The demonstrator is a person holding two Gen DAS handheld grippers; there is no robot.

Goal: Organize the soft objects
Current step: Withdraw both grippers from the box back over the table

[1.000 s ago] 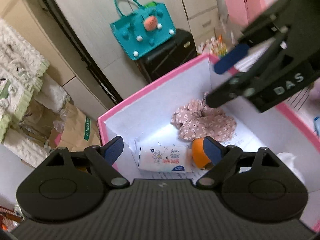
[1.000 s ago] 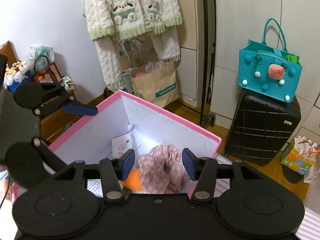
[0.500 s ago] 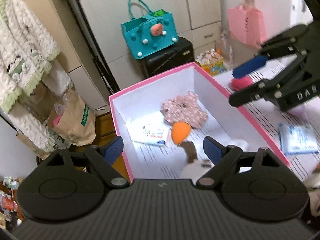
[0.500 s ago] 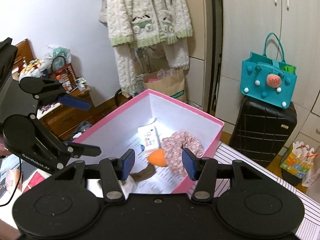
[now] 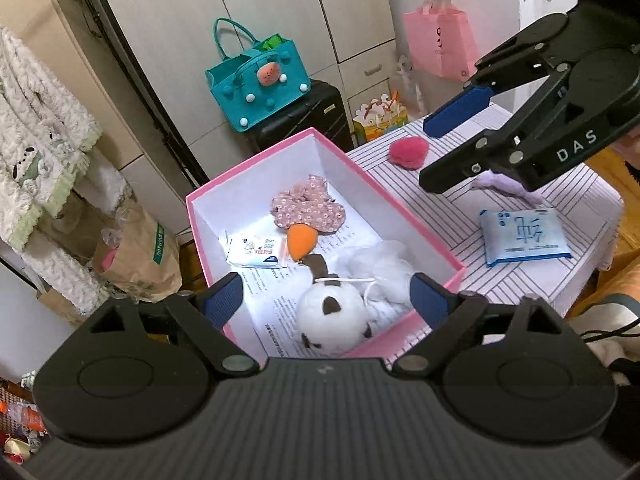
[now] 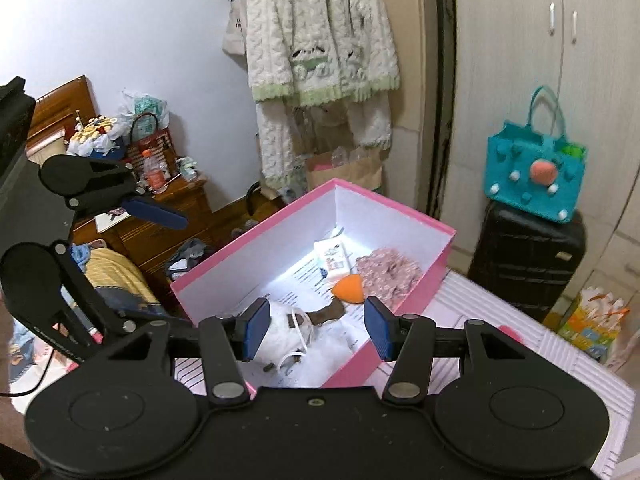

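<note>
Both grippers hang empty above a half-filled pink box (image 5: 256,162).

In the left wrist view the box fills the middle of the frame, its long axis running from lower right to upper left; inside lie a white stuffed toy (image 5: 334,314), a floral cloth (image 5: 308,210), a tissue pack (image 5: 256,251) and an orange piece (image 5: 301,240). The left gripper (image 5: 326,300), jaws spread and just opened wider, holds nothing. The right gripper (image 5: 428,152), upper right, jaws parted and empty, hangs nearer the leftovers on the striped table (image 5: 516,276): a red puff (image 5: 409,151), a blue packet (image 5: 524,236), and a lilac thing (image 5: 505,185) half hidden behind it.
</note>
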